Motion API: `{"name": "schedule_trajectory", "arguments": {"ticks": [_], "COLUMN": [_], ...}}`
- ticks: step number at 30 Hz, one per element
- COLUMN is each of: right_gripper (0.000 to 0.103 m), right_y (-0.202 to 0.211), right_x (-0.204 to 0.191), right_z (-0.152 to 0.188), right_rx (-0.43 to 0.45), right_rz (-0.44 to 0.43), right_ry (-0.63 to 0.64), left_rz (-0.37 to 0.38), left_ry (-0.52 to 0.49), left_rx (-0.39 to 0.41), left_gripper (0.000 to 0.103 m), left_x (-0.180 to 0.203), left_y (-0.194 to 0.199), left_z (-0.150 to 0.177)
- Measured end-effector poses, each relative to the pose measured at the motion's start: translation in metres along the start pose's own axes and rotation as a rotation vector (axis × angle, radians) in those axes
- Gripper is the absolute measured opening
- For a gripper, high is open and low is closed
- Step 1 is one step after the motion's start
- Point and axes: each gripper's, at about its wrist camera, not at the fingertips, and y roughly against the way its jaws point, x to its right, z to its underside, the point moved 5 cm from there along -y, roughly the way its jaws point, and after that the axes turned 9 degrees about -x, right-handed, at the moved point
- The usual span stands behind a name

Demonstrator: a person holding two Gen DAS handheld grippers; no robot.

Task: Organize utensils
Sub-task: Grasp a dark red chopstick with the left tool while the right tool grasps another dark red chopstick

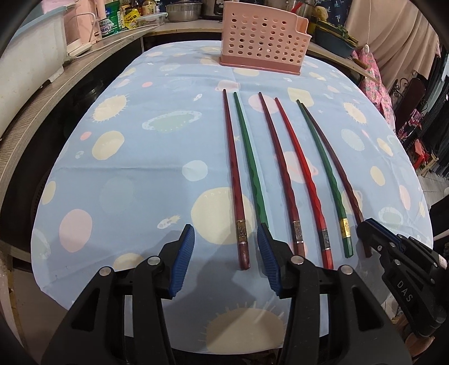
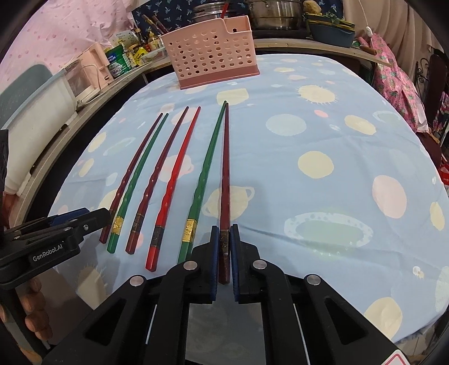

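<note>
Several chopsticks lie side by side on the blue patterned tablecloth (image 1: 134, 174), tips towards a pink perforated utensil holder (image 1: 263, 36) (image 2: 213, 50) at the far edge. My right gripper (image 2: 224, 228) (image 1: 367, 233) is shut on the thick end of the rightmost dark maroon chopstick (image 2: 225, 174) (image 1: 336, 165), which rests on the cloth beside a green one (image 2: 204, 174). My left gripper (image 1: 226, 228) (image 2: 92, 219) stands open at the row's left end. The leftmost maroon chopstick (image 1: 233, 174) ends between its fingers without touching them. The neighbouring green chopstick (image 1: 249, 165) runs under the right finger (image 1: 266, 252).
A counter (image 1: 92, 56) with jars, cans and a white appliance (image 2: 81, 78) curves along the left. Pots (image 2: 272, 14) and a blue basin (image 2: 331, 32) stand behind the holder. A person's hand (image 2: 33, 308) holds the left gripper. Patterned cloth hangs at the right.
</note>
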Motion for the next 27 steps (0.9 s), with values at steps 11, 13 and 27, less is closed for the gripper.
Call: {"name": "schedule_trajectory", "arguments": {"ticks": [11,13,27], "right_gripper": [0.007,0.007,0.007], "right_y": [0.0003,0.0003,0.0017], "right_x": [0.0004,0.0003,0.0018], "right_z": [0.0003,0.0003,-0.0004], "right_rx": [0.0,0.0,0.002], "right_rz": [-0.001,0.0,-0.001], "right_ry": [-0.001,0.0,-0.007], "left_rz": [-0.018,-0.017,0.003], "left_ry": [0.007,0.008,0.014], "left_rx": [-0.009,-0.008,-0.019], "left_gripper": [0.037,0.028,0.007], "left_x": [-0.0035,-0.0044,-0.007], "left_y": [-0.0065,-0.0062,-0.0038], "left_z": [0.0034,0.0033,0.0006]}}
